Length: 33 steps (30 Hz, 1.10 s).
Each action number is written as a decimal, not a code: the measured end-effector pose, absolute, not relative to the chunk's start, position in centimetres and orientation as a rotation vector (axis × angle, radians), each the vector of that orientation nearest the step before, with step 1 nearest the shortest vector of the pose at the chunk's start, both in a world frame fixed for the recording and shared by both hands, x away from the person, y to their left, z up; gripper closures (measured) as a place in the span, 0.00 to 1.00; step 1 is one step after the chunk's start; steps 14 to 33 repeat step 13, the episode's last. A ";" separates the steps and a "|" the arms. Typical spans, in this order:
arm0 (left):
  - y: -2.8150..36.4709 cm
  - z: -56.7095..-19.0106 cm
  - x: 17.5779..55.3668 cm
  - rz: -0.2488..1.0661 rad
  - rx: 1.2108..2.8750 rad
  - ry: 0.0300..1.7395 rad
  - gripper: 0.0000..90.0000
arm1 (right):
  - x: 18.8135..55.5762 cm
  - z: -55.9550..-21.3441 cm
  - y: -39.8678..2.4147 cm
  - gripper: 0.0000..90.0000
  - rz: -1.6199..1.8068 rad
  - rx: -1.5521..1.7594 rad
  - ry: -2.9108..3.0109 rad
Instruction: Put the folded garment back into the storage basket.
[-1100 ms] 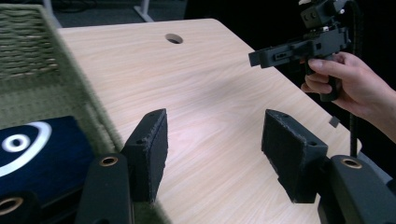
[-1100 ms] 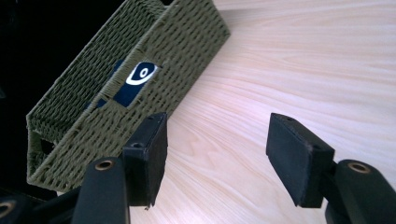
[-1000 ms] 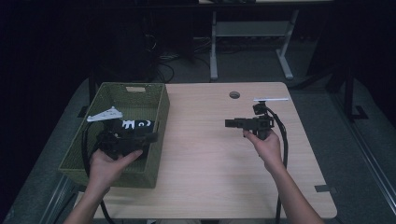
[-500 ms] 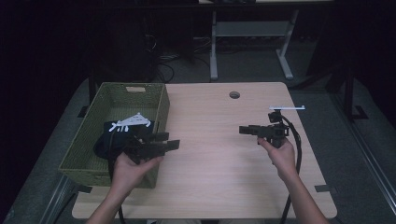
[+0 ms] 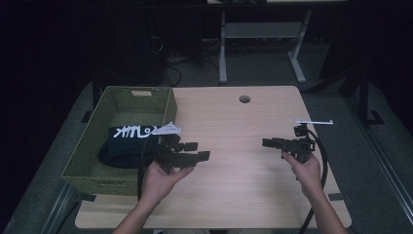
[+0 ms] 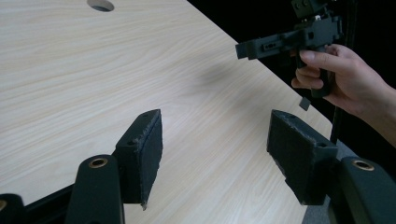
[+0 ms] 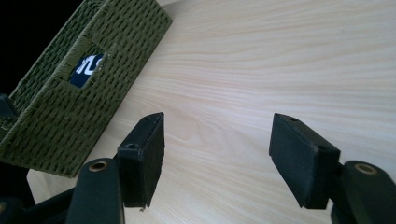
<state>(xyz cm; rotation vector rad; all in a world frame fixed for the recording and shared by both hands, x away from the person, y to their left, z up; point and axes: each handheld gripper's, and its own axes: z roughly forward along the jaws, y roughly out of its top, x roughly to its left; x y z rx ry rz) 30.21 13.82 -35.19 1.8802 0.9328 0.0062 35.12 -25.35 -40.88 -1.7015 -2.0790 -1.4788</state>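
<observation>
A black garment with white print (image 5: 127,141) lies in the green woven basket (image 5: 165,105) at the table's left. My left gripper (image 5: 198,150) hovers over the table just right of the basket, pointing right. In the left gripper view its jaws (image 6: 215,126) stand wide apart; they have just been opening, with nothing between them. My right gripper (image 5: 267,142) is held over the table's right side, pointing left, open and empty (image 7: 217,140). It also shows in the left gripper view (image 6: 285,42), gripped by a hand. Through the basket's handle hole a bit of the garment (image 7: 88,67) is visible.
The light wooden table (image 5: 234,195) has a round cable hole (image 5: 244,99) near its far edge. The basket's wall (image 7: 93,93) lies ahead and left of my right gripper. Desk legs and cables stand on the dark floor beyond the table.
My left hand has moved out of the basket to the right, over the table, leaving the garment lying inside. My right hand has drifted right and toward the near edge, lower.
</observation>
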 end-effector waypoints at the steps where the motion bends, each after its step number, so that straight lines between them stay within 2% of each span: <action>1: 13.5 -35.4 30.3 0.002 1.879 0.933 0.39 | 35.1 -41.0 -25.5 0.39 -1.473 -1.704 -2.079; 13: 10.2 -39.0 31.0 -0.062 1.886 0.949 0.36 | 33.1 -42.7 -28.2 0.37 -1.457 -1.760 -2.056; 33: 10.2 -39.0 31.0 -0.062 1.886 0.949 0.36 | 33.1 -42.7 -28.2 0.37 -1.457 -1.760 -2.056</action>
